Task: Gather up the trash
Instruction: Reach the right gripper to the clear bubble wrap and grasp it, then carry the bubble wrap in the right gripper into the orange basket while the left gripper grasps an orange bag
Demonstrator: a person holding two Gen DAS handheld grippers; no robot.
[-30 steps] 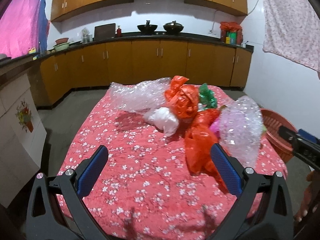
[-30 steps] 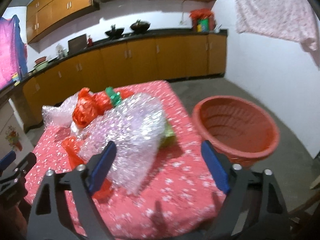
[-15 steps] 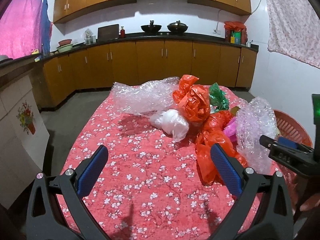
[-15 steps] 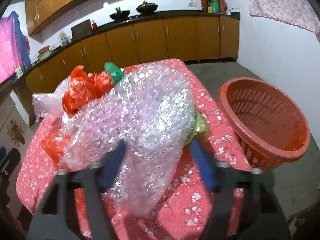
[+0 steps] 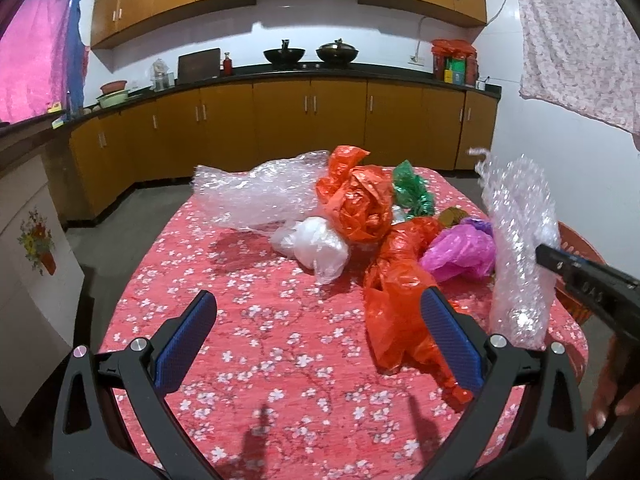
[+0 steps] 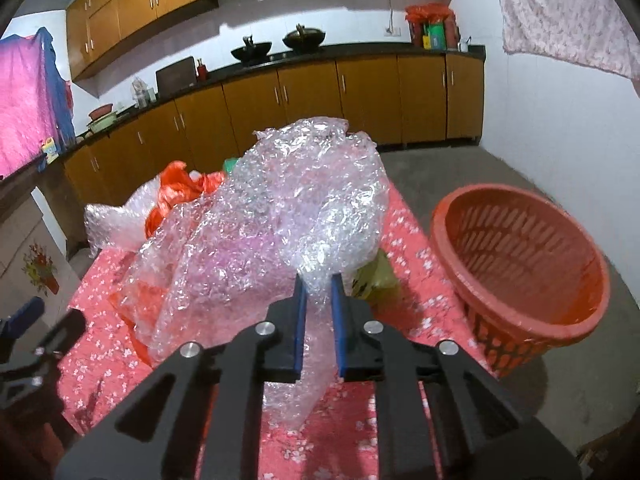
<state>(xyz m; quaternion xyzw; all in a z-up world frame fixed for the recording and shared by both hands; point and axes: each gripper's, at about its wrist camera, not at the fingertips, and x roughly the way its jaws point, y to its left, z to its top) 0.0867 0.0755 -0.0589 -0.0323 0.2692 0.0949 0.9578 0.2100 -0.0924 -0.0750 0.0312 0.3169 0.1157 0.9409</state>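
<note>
At centre frame, the right gripper (image 6: 319,292) is closing its jaws on a crumpled clear bubble-wrap sheet (image 6: 280,208) above the red floral tablecloth (image 6: 404,232), left of the orange plastic basket (image 6: 520,272). The left gripper (image 5: 320,320) hovers with jaws released.

At the right of the left-wrist frame, the bubble wrap (image 5: 520,248) hides most of the red basket (image 5: 576,240). The hand (image 5: 612,392) is cut off at the lower right edge. Labels on the far corner's bottles (image 6: 434,36) are unreadable.

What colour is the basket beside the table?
The basket is orange-red, with slotted walls; the right wrist view shows it best.
</note>
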